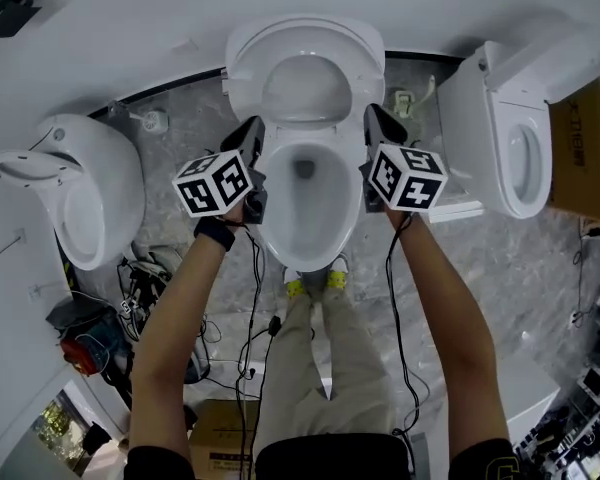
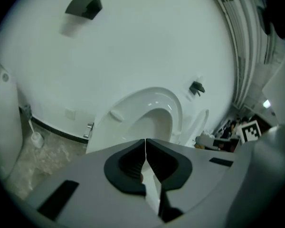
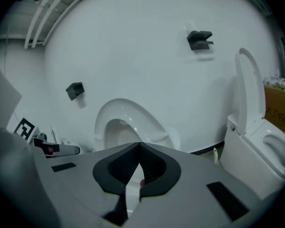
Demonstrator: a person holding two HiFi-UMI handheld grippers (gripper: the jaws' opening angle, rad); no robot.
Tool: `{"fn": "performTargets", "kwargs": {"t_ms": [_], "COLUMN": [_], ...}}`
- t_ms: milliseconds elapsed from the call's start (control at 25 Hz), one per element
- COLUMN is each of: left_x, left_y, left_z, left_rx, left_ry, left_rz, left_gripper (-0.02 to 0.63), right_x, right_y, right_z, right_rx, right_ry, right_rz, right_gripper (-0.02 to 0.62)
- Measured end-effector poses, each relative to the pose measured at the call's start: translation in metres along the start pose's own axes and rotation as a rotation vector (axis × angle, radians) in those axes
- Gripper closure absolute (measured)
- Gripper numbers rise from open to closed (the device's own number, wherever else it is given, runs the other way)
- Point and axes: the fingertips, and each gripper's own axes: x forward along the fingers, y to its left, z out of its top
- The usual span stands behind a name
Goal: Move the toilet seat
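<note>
The toilet seat (image 1: 246, 76) stands raised, leaning back against the white wall directly behind the bowl (image 1: 310, 261) of the middle toilet, which lies open below it. Whether the lid is raised behind the seat is hard to tell.

The left claw (image 1: 252, 130) hovers just beside the bowl's left rim and the right claw (image 1: 376, 118) just beside its right rim, both pointing toward the seat and not touching it. Each claw is pressed together with nothing pinched.

The step in hand appears to be reaching for the raised seat to bring it down over the bowl. To do it well, spread one claw, pinch the seat's edge near its top, tip it forward off the wall, and guide it down slowly so it does not slam on the rim.

The person stands at the bowl's front. Another toilet (image 1: 80, 193) sits well left of the bowl, a third (image 1: 500, 138) to its right.
</note>
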Motion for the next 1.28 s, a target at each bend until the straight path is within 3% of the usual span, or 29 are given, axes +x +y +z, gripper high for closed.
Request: {"fn": "performTargets", "kwargs": {"t_ms": [120, 240, 600, 960, 1280], "left_x": [-0.014, -0.025, -0.087, -0.165, -0.26], "left_y": [0.003, 0.002, -0.066, -0.141, -0.19], "left_z": [-0.038, -0.052, -0.032, -0.002, 0.036], "left_rx": [0.163, 0.246, 0.485, 0.568, 0.542], "left_ry": [0.04, 0.025, -0.133, -0.2, -0.237], "left_rz": [0.038, 0.063, 0.029, 0.055, 0.056], "left_gripper": [0.588, 0.588, 0.588, 0.588, 0.588], "right_x": [-0.017, -0.035, -0.105, -0.189, -0.279], "right_y": [0.007, 0.015, 0.062, 0.121, 0.163], "right_z": [-0.024, -0.033, -0.04, -0.002, 0.043], "right_rx": [-0.116, -0.182, -0.264, -0.206, -0.198], "right_ry": [0.022, 0.004, -0.044, -0.063, -0.074], "right_rz": [-0.004, -0.009, -0.001, 0.024, 0.043], "right_gripper": [0.568, 0.568, 0.568, 0.568, 0.569]}}
